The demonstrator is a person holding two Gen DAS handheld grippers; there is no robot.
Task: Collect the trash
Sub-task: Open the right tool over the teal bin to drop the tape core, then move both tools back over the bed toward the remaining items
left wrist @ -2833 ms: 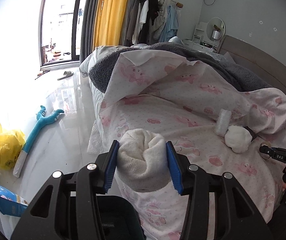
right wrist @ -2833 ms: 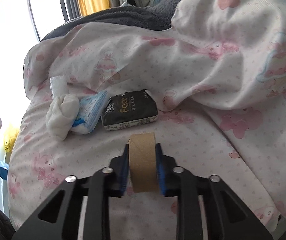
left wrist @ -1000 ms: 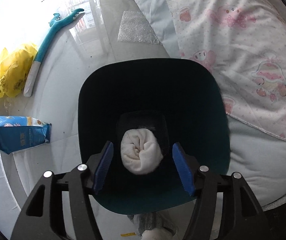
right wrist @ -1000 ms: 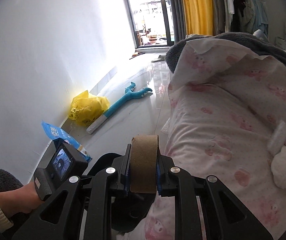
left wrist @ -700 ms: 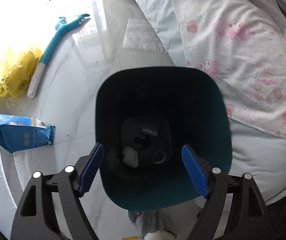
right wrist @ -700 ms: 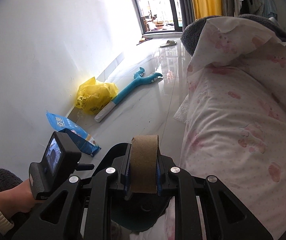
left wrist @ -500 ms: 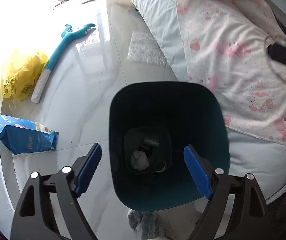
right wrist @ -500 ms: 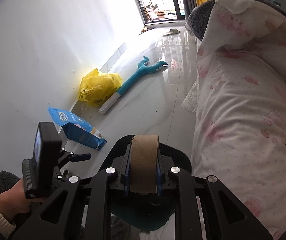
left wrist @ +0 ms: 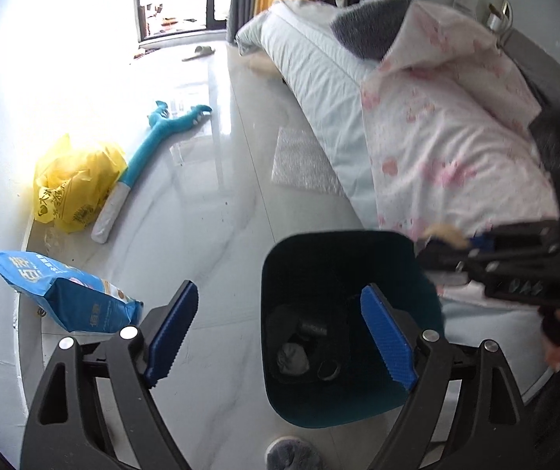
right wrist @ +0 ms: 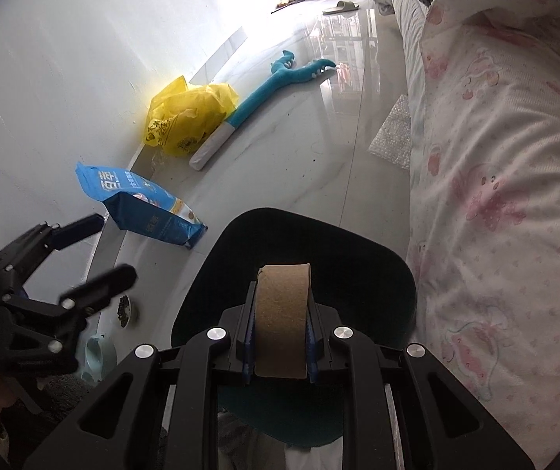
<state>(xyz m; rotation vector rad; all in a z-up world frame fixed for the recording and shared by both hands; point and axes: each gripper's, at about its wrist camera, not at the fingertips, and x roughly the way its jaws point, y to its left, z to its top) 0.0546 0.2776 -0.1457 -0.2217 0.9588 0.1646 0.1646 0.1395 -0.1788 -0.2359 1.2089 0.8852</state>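
With the right gripper (right wrist: pixel 282 329) clenched on the cardboard roll (right wrist: pixel 282 313) above the dark bin (right wrist: pixel 393 274) and the left gripper (left wrist: pixel 276 329) released and empty, centre the roll over the bin's mouth, clear of its rim, before letting go.

Bin (left wrist: pixel 342 403) on floor beside bed (left wrist: pixel 319 78) — sock (left wrist: pixel 292 356) inside.

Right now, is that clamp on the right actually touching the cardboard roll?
Touching. The right wrist view shows the right gripper with both blue pads pressed flat against the sides of the cardboard roll, over the bin.
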